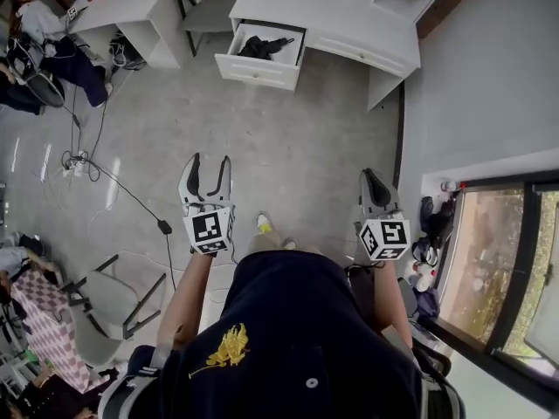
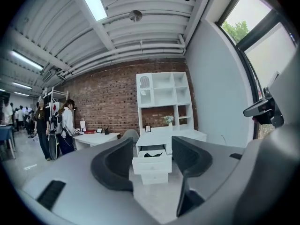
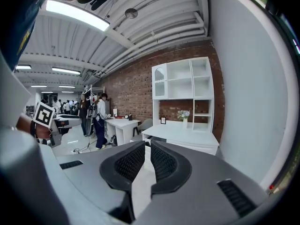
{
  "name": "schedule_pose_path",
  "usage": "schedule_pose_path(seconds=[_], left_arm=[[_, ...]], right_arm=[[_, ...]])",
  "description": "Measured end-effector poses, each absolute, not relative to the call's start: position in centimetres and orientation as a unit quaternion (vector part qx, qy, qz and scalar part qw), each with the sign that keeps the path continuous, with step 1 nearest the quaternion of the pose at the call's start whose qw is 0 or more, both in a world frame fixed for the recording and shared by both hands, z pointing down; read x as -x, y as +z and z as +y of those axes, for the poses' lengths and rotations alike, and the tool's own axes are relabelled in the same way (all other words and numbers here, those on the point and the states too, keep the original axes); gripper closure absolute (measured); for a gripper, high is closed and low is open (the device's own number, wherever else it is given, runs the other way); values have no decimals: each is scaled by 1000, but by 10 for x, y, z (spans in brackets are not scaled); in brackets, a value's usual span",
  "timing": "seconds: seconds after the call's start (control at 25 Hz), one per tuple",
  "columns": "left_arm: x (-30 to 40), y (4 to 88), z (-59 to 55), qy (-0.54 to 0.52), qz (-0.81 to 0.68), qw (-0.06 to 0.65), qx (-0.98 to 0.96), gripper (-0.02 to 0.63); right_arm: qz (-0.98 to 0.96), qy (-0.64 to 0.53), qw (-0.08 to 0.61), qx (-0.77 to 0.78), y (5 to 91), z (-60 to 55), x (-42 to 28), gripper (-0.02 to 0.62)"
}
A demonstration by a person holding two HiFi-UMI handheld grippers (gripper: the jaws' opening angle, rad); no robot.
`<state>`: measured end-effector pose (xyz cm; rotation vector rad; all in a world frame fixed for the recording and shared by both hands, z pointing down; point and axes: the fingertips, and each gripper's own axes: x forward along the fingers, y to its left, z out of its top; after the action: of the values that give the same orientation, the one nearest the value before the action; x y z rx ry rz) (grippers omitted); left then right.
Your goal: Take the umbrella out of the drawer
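Left claw [image 1: 210, 161], jaws apart and empty, and right claw [image 1: 370, 178], jaws closed on nothing, hover well apart from the white desk [image 1: 332, 11]. Its drawer [image 1: 258, 70] stands open, with the black umbrella [image 1: 265, 47] inside. Approach stage, apparently: next, reach in and bracket the umbrella.
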<state>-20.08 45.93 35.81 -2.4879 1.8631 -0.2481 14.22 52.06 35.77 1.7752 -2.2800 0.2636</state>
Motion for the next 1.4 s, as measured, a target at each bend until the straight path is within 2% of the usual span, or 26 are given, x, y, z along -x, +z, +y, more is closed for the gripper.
schedule_pose_path(seconds=[0.04,0.12,0.24,0.44,0.56,0.8,1.4], left_arm=[[204,359,454,-78,595,11,800,333],[212,363,447,-79,589,10,804,324],[223,369,440,-82,584,9,807,311],[235,372,434,-86,565,12,820,308],[230,376,434,-96,544,10,833,275],[227,388,441,-131,523,26,841,273],[262,386,404,-132,560,22,818,273]], right_arm=[[-777,91,118,-612,355,517,-141,539],[-773,92,118,-617,350,510,-138,448],[-771,94,126,-617,348,500,-130,353],[-775,105,125,-610,348,490,-111,287],[-785,118,138,-592,352,483,-96,254],[-793,101,172,-576,353,467,-70,249],[-791,79,168,-583,341,422,-82,249]])
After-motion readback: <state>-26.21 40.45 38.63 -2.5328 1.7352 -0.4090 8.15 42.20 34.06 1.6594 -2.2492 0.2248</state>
